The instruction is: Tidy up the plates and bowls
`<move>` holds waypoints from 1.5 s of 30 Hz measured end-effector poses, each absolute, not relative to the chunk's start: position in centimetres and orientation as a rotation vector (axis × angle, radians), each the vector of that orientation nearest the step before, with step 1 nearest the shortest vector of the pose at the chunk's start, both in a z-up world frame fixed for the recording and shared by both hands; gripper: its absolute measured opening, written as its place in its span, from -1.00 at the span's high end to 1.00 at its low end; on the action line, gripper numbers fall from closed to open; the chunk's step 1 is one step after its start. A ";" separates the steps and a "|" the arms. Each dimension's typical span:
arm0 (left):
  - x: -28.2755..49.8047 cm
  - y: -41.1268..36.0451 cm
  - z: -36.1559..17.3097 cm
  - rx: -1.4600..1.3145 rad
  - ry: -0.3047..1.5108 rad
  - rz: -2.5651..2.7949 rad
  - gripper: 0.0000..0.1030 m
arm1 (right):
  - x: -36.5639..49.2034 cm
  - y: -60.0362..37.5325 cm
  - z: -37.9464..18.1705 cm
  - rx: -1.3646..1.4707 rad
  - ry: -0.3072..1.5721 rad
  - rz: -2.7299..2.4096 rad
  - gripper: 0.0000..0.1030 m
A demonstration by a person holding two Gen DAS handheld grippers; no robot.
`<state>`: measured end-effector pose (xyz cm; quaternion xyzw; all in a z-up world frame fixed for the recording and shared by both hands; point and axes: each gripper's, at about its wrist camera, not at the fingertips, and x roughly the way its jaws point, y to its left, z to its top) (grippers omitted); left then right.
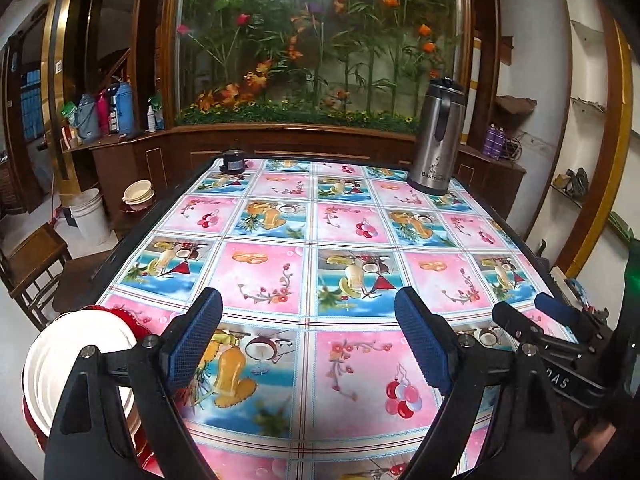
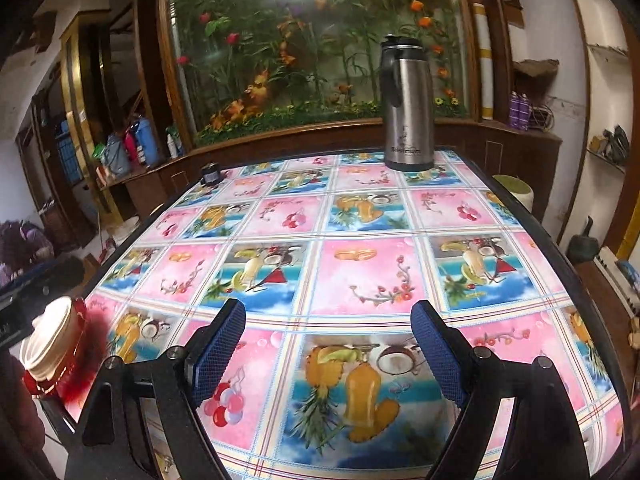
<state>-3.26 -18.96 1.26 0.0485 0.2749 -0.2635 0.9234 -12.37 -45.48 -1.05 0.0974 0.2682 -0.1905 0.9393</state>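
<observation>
Wide-open right hand-held gripper (image 2: 328,344) over tablecloth (image 2: 360,264); stacked bowls (image 2: 52,344) far left

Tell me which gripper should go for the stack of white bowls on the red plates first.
Left. The stack of white bowls lies right beside the open left gripper. From the right gripper, also open and empty, it sits off at the table's far left edge.

This is a lived-in home, likely a dining room. A table under a glossy pink-and-blue fruit-print tablecloth (image 1: 312,240) carries a tall stainless-steel thermos jug with a black handle (image 1: 438,136). Behind it a dark carved wooden cabinet (image 1: 280,144) frames a glass case of artificial flowers and bamboo (image 1: 316,40), with coloured plastic flasks (image 1: 108,108) on its ledge.
</observation>
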 end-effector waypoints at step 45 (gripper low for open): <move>-4.9 -4.0 -0.3 0.128 0.460 -0.070 -1.00 | -8.7 -25.8 -0.2 0.062 0.486 0.165 -0.68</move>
